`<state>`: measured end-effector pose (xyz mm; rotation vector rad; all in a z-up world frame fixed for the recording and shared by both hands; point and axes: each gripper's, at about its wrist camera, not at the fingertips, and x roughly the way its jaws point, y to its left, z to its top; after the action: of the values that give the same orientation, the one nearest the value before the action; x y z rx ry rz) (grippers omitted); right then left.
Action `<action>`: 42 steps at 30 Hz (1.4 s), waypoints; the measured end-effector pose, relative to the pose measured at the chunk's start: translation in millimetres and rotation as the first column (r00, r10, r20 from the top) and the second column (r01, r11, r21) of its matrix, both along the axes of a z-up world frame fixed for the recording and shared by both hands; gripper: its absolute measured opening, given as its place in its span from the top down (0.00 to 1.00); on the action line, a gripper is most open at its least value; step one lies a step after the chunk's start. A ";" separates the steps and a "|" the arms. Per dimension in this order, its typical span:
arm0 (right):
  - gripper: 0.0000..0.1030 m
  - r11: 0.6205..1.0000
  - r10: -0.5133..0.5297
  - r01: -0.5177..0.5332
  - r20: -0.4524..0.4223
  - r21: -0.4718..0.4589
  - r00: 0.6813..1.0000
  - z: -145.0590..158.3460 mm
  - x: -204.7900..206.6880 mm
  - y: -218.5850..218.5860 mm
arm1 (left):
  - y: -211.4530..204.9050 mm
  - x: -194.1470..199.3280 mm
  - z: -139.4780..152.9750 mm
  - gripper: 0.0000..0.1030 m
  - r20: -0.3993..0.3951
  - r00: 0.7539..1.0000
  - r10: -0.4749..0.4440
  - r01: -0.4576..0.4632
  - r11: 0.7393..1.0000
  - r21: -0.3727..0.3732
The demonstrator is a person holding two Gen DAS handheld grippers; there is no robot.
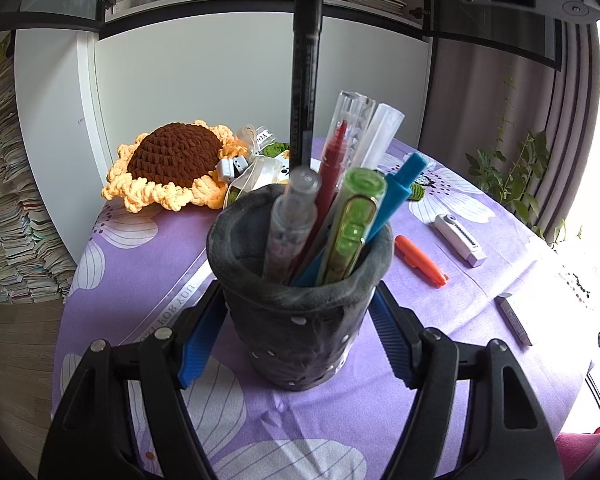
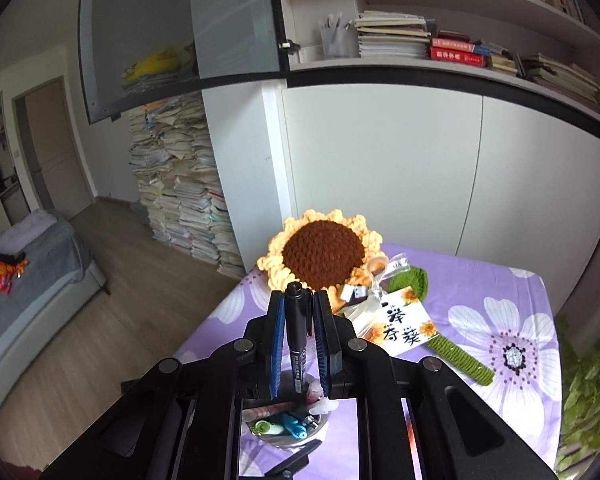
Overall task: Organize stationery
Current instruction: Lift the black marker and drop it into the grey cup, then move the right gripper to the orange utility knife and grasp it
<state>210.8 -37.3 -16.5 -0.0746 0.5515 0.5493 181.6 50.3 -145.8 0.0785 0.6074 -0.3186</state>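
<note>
Left wrist view: the left gripper [image 1: 300, 316] straddles the dark pen cup [image 1: 300, 304] on the purple cloth, blue pads [image 1: 202, 336] beside its wall, contact probably light. Above, the right gripper [image 2: 297, 340] pinches the black marker [image 1: 306, 64] upright, tip poised over the cup's crowded mouth. Best lowered straight into the gap behind the 2 clear tubes, cup braced, released only once seated.

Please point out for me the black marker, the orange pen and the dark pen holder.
black marker [image 2: 296, 344]: right wrist view, on its barrel between the tongs.
orange pen [image 1: 420, 261]: left wrist view, mid-body, lying on the cloth.
dark pen holder [image 1: 300, 320]: left wrist view, on its front wall.
</note>
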 end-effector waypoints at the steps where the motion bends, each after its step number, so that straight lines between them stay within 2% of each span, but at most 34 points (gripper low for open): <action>1: 0.85 1.000 -0.004 0.004 -0.008 -0.004 1.000 -3.5 2.3 -0.7 | 0.0 0.0 0.0 0.31 0.000 1.000 0.000 0.000 1.000 0.000; 10: 0.85 0.999 0.000 -0.003 -0.109 -0.032 0.994 -31.2 12.6 -1.3 | 0.0 0.1 0.0 0.31 0.001 1.000 0.000 0.000 1.000 0.000; 17: 0.85 1.000 0.005 -0.009 -0.169 -0.025 0.986 -40.1 14.5 -5.9 | 0.0 0.0 0.1 0.31 0.001 1.000 0.000 0.000 1.000 0.001; 22: 0.85 0.999 -0.013 0.019 -0.147 0.038 0.989 -22.3 8.3 -28.5 | 0.0 0.0 0.0 0.31 0.000 1.000 0.000 0.000 1.000 0.000; 26: 0.85 0.994 -0.106 0.107 -0.113 -0.001 0.988 -9.7 10.7 -54.2 | 0.0 -0.3 0.0 0.31 0.004 1.000 -0.001 0.001 1.000 0.002; 29: 0.85 0.983 -0.177 0.167 -0.194 -0.070 0.965 -29.4 26.9 -70.6 | 0.3 -0.2 -0.2 0.31 0.005 1.000 0.000 0.000 1.000 0.002; 34: 0.85 0.961 -0.259 0.194 -0.386 -0.199 0.885 -100.4 54.3 -86.9 | 0.5 0.0 -0.3 0.31 0.005 1.000 0.000 0.000 1.000 0.002; 37: 0.85 0.956 -0.282 0.210 -0.444 -0.205 0.851 -125.2 61.9 -98.0 | 0.6 0.0 -0.8 0.31 0.002 1.000 0.001 -0.001 1.000 0.002; 42: 0.85 0.952 -0.301 0.232 -0.490 -0.199 0.818 -140.0 70.4 -106.6 | 0.7 0.1 -1.0 0.31 0.002 1.000 0.001 -0.001 1.000 0.002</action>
<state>281.2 -143.9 -156.5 0.0302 1.1088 0.2480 181.7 51.0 -146.8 0.0807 0.6058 -0.3173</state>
